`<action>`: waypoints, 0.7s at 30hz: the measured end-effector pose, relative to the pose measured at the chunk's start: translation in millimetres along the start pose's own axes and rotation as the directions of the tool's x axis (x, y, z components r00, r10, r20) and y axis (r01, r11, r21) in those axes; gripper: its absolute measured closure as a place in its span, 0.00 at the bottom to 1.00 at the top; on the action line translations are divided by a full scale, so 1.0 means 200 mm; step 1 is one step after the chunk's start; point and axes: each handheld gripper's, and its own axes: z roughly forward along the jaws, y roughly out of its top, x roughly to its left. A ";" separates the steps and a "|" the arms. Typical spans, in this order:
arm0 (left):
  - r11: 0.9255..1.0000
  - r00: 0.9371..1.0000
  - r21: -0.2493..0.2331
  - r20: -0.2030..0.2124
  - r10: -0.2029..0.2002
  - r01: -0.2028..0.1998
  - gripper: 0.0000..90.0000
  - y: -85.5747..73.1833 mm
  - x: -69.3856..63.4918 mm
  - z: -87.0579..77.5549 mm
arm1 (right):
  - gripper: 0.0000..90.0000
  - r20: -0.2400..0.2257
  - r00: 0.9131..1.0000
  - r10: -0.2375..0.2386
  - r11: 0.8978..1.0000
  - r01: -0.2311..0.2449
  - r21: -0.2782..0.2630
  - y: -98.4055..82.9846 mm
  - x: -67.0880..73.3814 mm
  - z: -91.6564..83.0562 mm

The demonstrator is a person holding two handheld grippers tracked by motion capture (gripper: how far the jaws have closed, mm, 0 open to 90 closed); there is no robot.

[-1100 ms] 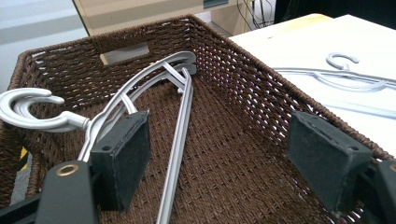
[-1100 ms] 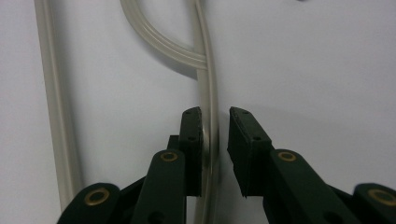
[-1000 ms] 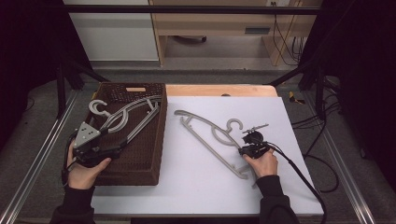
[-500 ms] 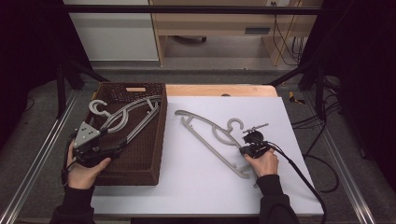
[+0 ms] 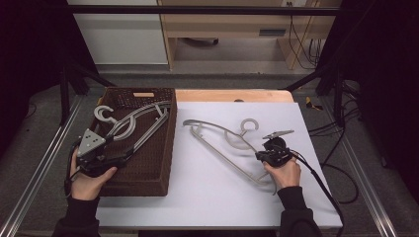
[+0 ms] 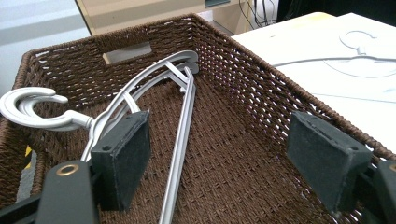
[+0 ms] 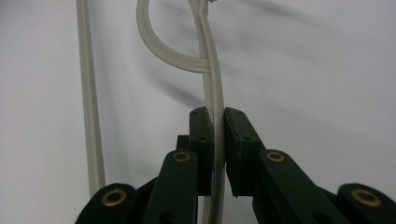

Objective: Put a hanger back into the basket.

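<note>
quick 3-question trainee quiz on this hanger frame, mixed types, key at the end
1. True or false: the right gripper is shut on the arm of the hanger on the white table.
2. Where does the other hanger lie? A) inside the brown wicker basket B) on the white table C) on the floor
3. Fill in: the left gripper has its jaws ____, with nothing pressed between the pads.

Key: 1 true: in the right gripper view both pads press on the pale arm. 2 A: its hook rests near the basket's left rim. 3 open.
</note>
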 end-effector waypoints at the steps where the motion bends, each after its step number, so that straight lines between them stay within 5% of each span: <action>1: 1.000 1.000 0.002 0.001 0.001 -0.001 0.24 0.00 0.00 0.00 | 0.91 -0.003 1.000 -0.002 1.000 0.002 -0.007 0.00 0.00 -0.01; 21: 1.000 1.000 0.001 0.003 0.005 -0.005 0.24 0.00 -0.01 0.00 | 0.92 -0.059 0.998 -0.006 0.987 -0.004 -0.159 0.02 0.01 -0.25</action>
